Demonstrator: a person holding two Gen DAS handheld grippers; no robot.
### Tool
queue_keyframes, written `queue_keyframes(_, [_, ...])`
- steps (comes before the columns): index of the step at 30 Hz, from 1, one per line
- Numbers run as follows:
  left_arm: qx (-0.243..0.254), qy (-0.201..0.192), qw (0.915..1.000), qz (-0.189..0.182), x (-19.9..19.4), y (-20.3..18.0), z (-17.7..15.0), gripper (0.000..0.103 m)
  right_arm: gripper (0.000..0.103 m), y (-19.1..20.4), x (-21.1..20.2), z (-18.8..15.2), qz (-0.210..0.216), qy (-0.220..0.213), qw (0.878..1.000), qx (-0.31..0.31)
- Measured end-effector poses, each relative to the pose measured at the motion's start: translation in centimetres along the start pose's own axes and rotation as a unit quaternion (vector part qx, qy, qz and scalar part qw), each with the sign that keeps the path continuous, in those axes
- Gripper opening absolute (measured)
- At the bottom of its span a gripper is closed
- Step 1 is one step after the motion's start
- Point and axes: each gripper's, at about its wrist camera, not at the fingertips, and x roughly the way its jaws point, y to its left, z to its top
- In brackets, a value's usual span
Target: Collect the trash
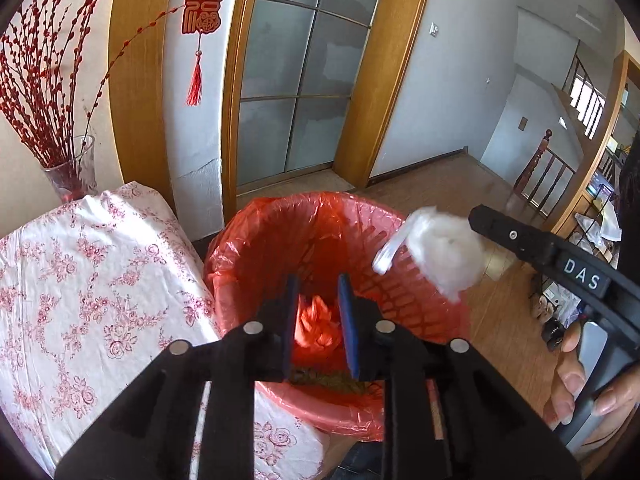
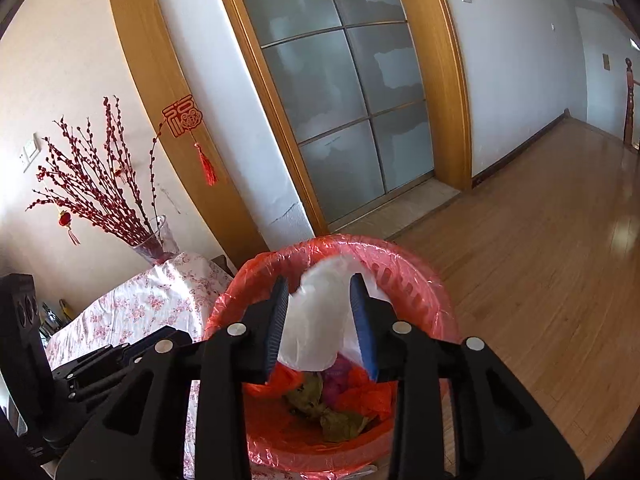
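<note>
Crumpled white plastic wad (image 2: 316,320) btwn right claw (image 2: 320,320) pads, over red-lined bin (image 2: 416,264).

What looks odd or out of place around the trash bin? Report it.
Nothing stands out. The right gripper holds a white plastic bag above the red-lined trash bin, which already holds red plastic and leafy scraps. The left gripper hovers empty over it. Nothing is spilled.

white walls (image 2: 516,60) and a frosted glass door (image 1: 296,80) in a wood frame (image 1: 372,92). a red tassel charm (image 1: 200,32) hangs beside it. a wood floor (image 2: 540,260) catches daylight. a glass vase (image 1: 74,172) of red branches (image 1: 36,80) stands by a floral cloth (image 1: 80,280). a stair railing (image 1: 540,168) shows at the right.
</note>
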Motion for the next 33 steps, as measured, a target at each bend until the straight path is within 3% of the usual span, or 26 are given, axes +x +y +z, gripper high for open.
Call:
queue_keyframes(4, [0.000,0.000,0.9997,0.023,-0.6,1.0,-0.9,0.031,0.053,-0.1,-0.7,-1.1,-0.011,-0.005,1.000,-0.001])
queue_keyframes(6, [0.001,-0.014,0.9993,0.036,-1.8,1.5,-1.4,0.039,0.074,0.1,-1.3,-1.5,-0.021,-0.012,1.000,-0.003])
queue_keyframes(8, [0.005,-0.036,0.9976,0.059,-3.5,1.7,-2.2,0.056,0.088,0.5,-2.6,-2.1,-0.031,-0.030,0.999,-0.006])
queue_keyframes(9, [0.007,-0.049,0.9963,0.070,-4.5,1.8,-2.6,0.061,0.093,0.8,-3.2,-2.4,-0.037,-0.037,0.999,-0.008])
queue_keyframes(12, [0.017,-0.082,0.9905,0.109,-7.6,1.8,-3.8,0.078,0.101,2.1,-4.8,-3.2,-0.052,-0.053,0.997,-0.024])
queue_keyframes(14, [0.018,-0.102,0.9855,0.134,-9.6,2.0,-4.6,0.090,0.101,3.1,-5.7,-3.9,-0.060,-0.062,0.996,-0.037])
queue_keyframes(17, [0.018,-0.131,0.9772,0.166,-12.6,2.5,-5.9,0.097,0.101,5.0,-7.1,-5.0,-0.079,-0.069,0.992,-0.065])
queue_keyframes(21, [0.010,-0.155,0.9631,0.220,-15.8,3.3,-7.8,0.099,0.101,7.3,-8.3,-6.8,-0.096,-0.067,0.988,-0.101])
queue_keyframes(28, [-0.013,-0.161,0.9452,0.284,-19.4,4.5,-11.1,0.099,0.101,9.3,-10.5,-9.6,-0.116,-0.106,0.980,-0.120])
queue_keyframes(33, [-0.028,-0.167,0.9410,0.293,-21.0,4.6,-12.9,0.099,0.101,9.8,-11.5,-10.6,-0.094,-0.098,0.984,-0.115])
